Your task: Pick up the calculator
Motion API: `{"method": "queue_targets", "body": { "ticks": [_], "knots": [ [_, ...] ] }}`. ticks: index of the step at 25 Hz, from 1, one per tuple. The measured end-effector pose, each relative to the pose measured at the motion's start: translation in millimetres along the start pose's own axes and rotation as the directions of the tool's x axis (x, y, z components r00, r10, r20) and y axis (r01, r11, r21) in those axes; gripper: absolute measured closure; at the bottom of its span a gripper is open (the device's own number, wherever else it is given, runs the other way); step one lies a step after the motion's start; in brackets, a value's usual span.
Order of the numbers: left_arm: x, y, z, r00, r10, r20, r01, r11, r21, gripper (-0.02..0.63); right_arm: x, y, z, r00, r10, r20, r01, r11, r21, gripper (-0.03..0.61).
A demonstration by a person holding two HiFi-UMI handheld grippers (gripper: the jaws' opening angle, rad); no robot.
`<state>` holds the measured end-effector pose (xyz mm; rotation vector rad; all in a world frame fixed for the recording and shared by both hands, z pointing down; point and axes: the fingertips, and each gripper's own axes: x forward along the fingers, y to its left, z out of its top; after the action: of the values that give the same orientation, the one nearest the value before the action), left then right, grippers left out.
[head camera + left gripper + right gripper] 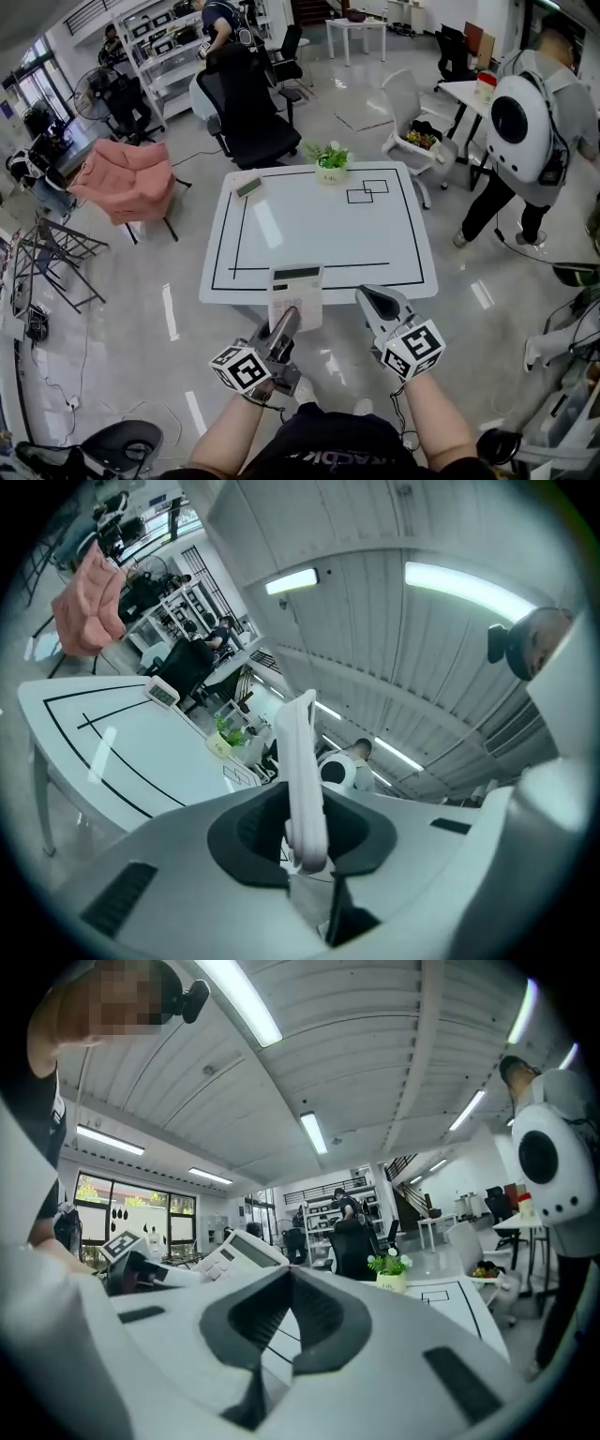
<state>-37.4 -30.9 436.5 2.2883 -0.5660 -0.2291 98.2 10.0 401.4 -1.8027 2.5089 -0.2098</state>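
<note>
Got calculator point(296, 292) clamped by its near end in left gripper point(287, 323) jaws, narrow gap. Looks lifted clear, over near edge of table point(319, 225). Have right gripper point(371, 296) jaws fully closed on nothing. Pick looks done; only steady hold left.

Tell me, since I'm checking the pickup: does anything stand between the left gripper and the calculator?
Nothing visible does. The left gripper is closed on the calculator at its near end, with nothing else between the jaws. The right gripper is shut and empty beside it.
</note>
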Motion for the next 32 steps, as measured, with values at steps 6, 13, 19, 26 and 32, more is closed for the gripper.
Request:
{"method": "queue_targets", "body": {
  "ticks": [6,13,19,26,32],
  "knots": [
    [-6,-26,-27,0.994,0.095,0.050,-0.097,0.994,0.046,0.546,-41,4,-9,0.999,0.041,-0.006,-0.041,0.999,0.024,0.577],
    [-12,-57,-63,0.989,0.129,0.073,-0.133,0.990,0.054,0.546,-81,8,-19,0.997,0.075,-0.022,-0.074,0.997,0.024,0.577],
    [-19,-74,-82,0.987,0.135,0.082,-0.140,0.988,0.062,0.546,-104,15,-24,0.995,0.094,-0.033,-0.094,0.995,0.016,0.577],
    [-20,-80,-92,0.986,0.140,0.090,-0.146,0.987,0.063,0.546,-116,16,-23,0.994,0.106,-0.027,-0.106,0.994,0.010,0.577],
    [-20,-82,-95,0.986,0.136,0.096,-0.142,0.988,0.062,0.546,-120,16,-24,0.993,0.116,-0.027,-0.116,0.993,0.010,0.577]
  ]
}}
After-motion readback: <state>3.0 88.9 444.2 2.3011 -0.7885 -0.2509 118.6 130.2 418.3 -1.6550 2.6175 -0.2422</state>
